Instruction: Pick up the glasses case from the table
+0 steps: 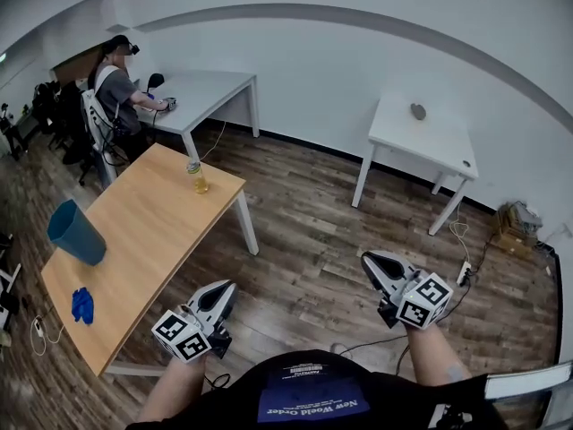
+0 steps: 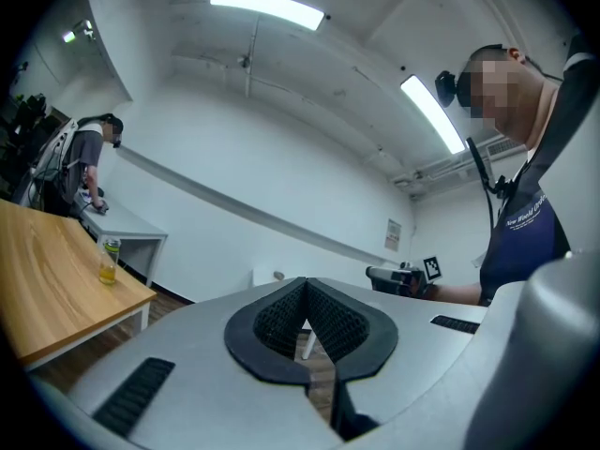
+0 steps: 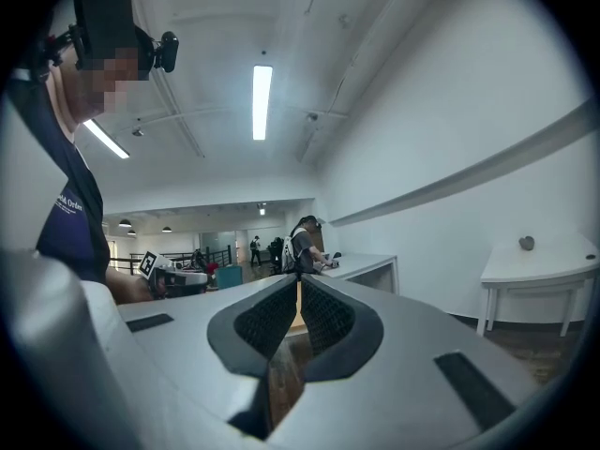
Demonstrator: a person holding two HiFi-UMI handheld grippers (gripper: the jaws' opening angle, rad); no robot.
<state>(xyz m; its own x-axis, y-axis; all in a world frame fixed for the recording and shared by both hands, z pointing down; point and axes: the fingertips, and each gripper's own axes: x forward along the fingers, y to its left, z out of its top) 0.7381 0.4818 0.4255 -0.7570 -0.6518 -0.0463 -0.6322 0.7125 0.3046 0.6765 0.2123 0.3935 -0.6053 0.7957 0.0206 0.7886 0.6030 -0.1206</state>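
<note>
The left claw (image 1: pixel 222 296) and the right claw (image 1: pixel 372 264) are each pressed together, pinching nothing. The small grey oval glasses case (image 1: pixel 418 111) lies on the white bench (image 1: pixel 445 149) by the wall, well apart from both.

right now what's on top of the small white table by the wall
A small grey rounded object near the back edge of the white table; too small to identify. Nothing covers the top.

White walls (image 1: pixel 340 61), dark plank floor (image 1: pixel 313 258), wooden table (image 1: pixel 152 222), white desk (image 1: pixel 210 88), small white table (image 1: pixel 430 137), strip lights (image 2: pixel 267 7) overhead.
</note>
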